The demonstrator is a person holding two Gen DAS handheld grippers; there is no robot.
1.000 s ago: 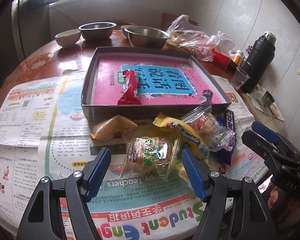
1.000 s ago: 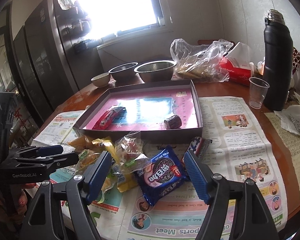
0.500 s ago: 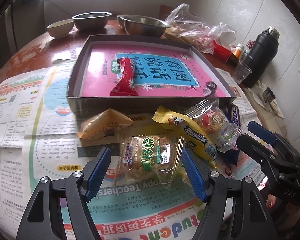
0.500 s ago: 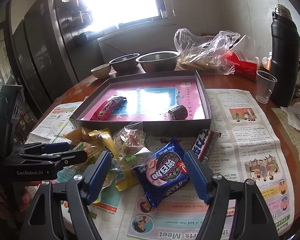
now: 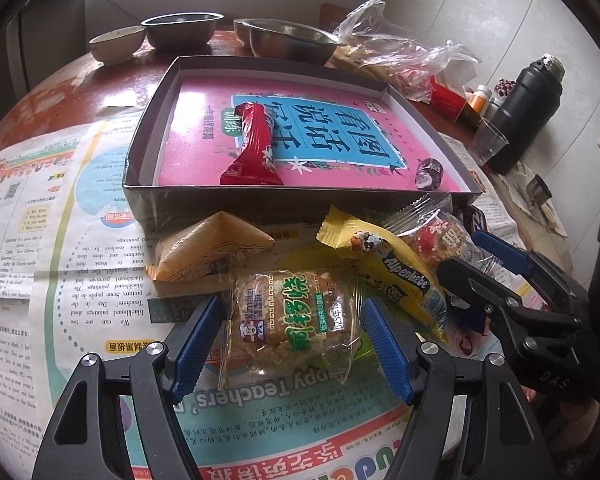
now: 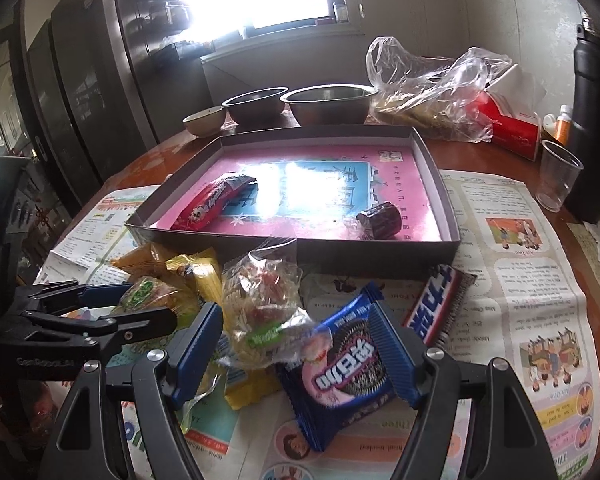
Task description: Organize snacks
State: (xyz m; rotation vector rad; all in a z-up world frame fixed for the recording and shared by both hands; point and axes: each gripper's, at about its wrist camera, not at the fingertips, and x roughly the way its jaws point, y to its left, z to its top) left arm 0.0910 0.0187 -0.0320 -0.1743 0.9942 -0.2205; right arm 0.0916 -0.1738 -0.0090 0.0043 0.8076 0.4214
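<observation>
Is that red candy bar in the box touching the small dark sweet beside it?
Apart. The right wrist view shows bare pink box floor between the red candy bar and dark sweet.

The right claw (image 6: 296, 354), jaws apart, straddles a blue cookie packet (image 6: 346, 364) on newspaper (image 6: 512, 280).

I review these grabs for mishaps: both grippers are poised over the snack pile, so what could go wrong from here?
1. The left gripper straddles the clear-wrapped rice cake; its loose film may crumple or slip when squeezed.
2. The right gripper brackets the blue cookie pack and an overlapping clear bag; it might catch both.
3. The grippers work close together over one pile and could bump.
</observation>
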